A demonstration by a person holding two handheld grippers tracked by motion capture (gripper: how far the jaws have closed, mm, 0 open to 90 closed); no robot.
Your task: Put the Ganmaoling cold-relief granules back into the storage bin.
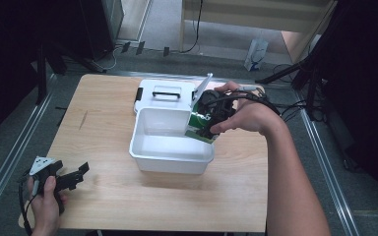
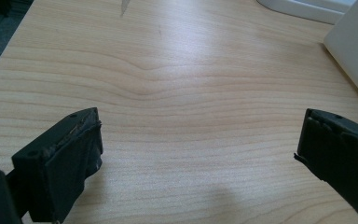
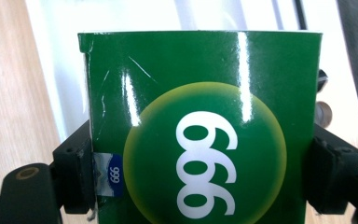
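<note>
Table: light wooden table (image 1: 113, 196), grain visible, carrying all items.
Bin: white plastic bin (image 1: 170, 157), open-topped, near the middle of the table, slightly toward its right edge.
Lid: white lid (image 1: 165, 93) with a black handle and a black latch, lying flat between the bin and the far edge of the table, touching or just beside the bin's far wall.
Box: green box (image 3: 200, 126) printed with white "999" inside a yellow-green circle; a small blue label sits on its side at the left of the right gripper view. In the high view the box (image 1: 199, 127) is held tilted at the right rim of the bin, its lower end over or just inside the bin.
Right gripper: right gripper (image 3: 200, 172) clamped on the green box, one black jaw pressed to each side of it; the right hand (image 1: 246, 115) holds it above the right side of the bin.
Left gripper: left gripper (image 2: 200, 154) with jaws spread wide apart and nothing between them, over bare wood; in the high view it (image 1: 66, 178) sits near the front left corner of the table, held by the left hand (image 1: 44, 201).
</note>
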